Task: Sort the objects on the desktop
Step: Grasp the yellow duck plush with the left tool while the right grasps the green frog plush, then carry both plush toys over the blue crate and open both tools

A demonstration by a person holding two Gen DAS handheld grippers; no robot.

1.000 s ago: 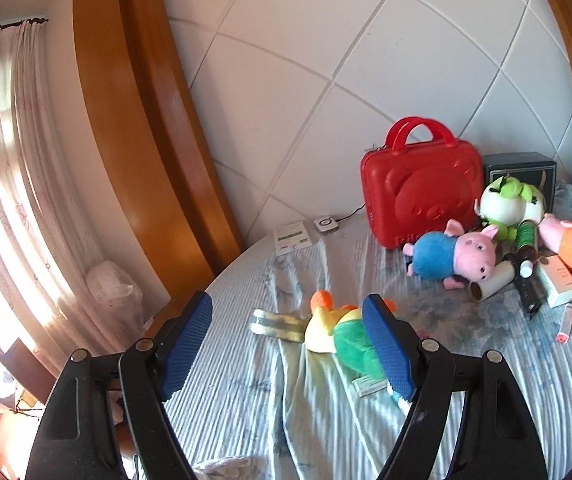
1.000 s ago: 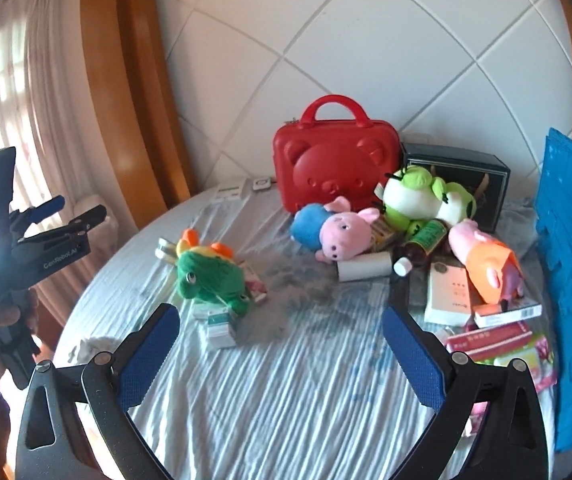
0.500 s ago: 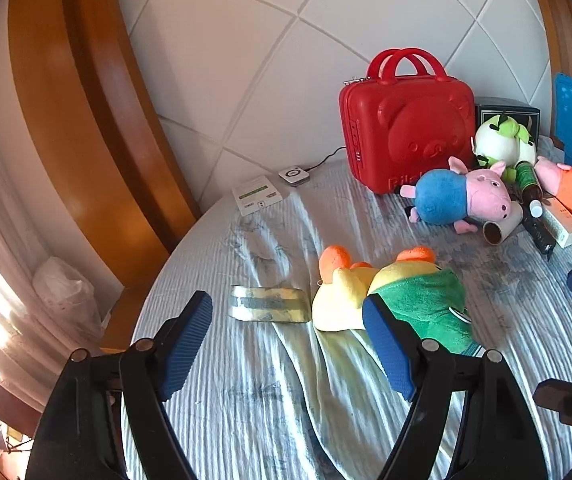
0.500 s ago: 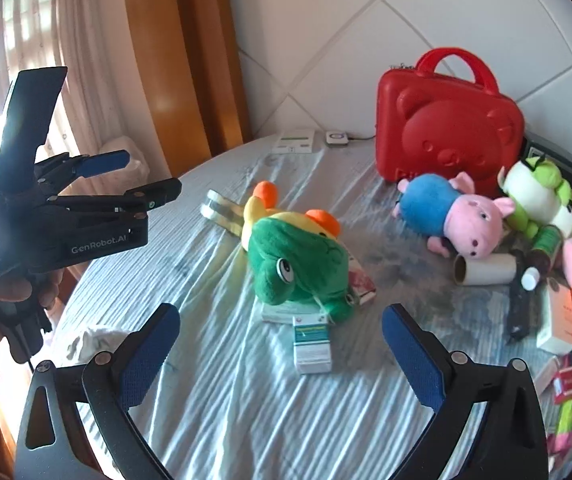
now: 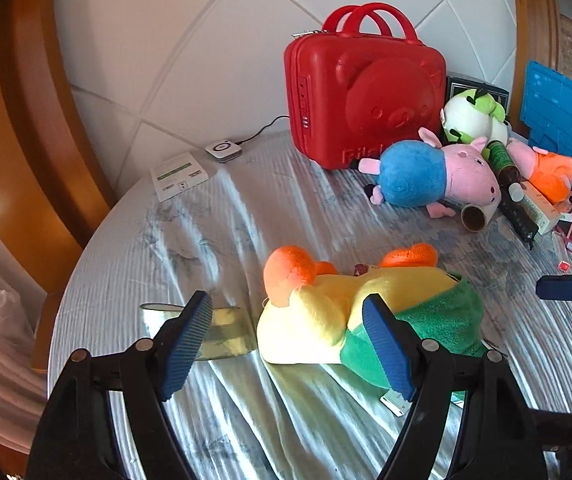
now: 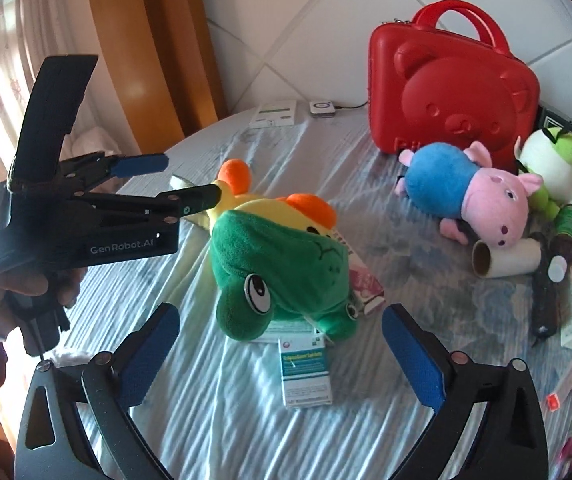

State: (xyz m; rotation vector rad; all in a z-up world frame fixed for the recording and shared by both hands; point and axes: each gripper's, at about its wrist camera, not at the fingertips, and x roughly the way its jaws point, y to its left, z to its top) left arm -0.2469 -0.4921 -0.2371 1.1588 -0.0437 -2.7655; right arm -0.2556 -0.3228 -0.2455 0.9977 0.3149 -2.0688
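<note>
A green frog plush toy (image 6: 282, 264) lay on its side near the middle of the round table (image 6: 214, 412), which had a pale striped cloth on it. The frog had a yellow belly (image 5: 326, 312), round orange feet (image 5: 292, 268) and a big white eye with a black dot. A few small boxes were tucked under it, and a white and teal medicine box (image 6: 306, 372) lay just in front of its face. The left gripper (image 5: 286, 344) had its two blue fingers wide apart, and the frog's yellow belly showed between them; it was not pinched. The right gripper (image 6: 280, 358) was also wide apart, near the frog's face, holding nothing. Behind the frog stood a red bear-face case (image 5: 366, 96), upright by the wall. In front of the case lay a pink pig plush in a blue shirt (image 5: 430, 176). Beside the pig were a white and green plush (image 5: 474, 116), a cardboard tube (image 5: 476, 216) and more boxes in a pile.
</note>
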